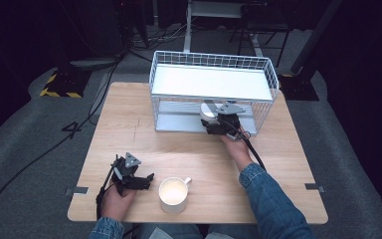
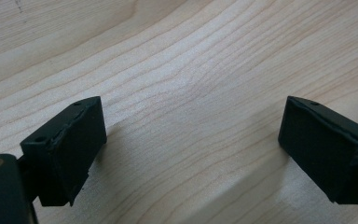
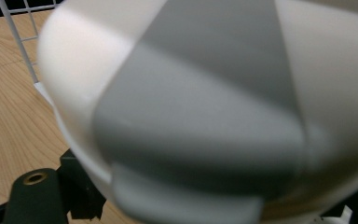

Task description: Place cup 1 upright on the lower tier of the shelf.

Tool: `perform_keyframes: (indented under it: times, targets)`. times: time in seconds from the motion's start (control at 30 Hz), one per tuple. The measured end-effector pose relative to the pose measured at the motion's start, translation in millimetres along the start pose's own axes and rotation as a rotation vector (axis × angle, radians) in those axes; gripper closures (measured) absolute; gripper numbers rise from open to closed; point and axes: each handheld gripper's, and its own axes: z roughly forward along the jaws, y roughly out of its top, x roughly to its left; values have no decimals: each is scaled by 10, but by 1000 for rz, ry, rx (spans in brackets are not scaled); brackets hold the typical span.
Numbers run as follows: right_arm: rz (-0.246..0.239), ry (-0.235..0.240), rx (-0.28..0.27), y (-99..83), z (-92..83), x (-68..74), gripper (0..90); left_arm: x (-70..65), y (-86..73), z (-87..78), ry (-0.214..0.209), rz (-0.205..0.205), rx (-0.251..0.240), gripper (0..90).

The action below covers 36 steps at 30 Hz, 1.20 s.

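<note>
My right gripper (image 1: 215,123) is at the front opening of the white wire rack (image 1: 211,59), shut on a white and grey cup (image 1: 208,113) at the rack's lower shelf (image 1: 179,120). In the right gripper view the cup (image 3: 205,107) is very close and blurred, with one black finger (image 3: 81,196) showing at its lower left. My left gripper (image 1: 146,180) rests near the table's front left, open, its tips toward a white mug (image 1: 173,194). In the left gripper view its two fingers stand wide apart over bare wood, with nothing in the left gripper (image 2: 191,140).
The rack stands at the back middle of the wooden table (image 1: 129,124) and has a white upper shelf (image 1: 209,82). The white mug's handle (image 1: 187,180) points to the back right. Dark floor, cables and stands lie beyond the table.
</note>
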Motion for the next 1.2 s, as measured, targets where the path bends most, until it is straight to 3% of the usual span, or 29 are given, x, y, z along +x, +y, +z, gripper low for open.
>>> perform_keyframes:
  times: [0.8,1.2]
  targets:
    - [24,-16,23,-99,201,-106,190,0,1,-2,0,1,3,81]
    - [80,5,30,-114,247,-185,185,1,1,-1,0,3,2,81]
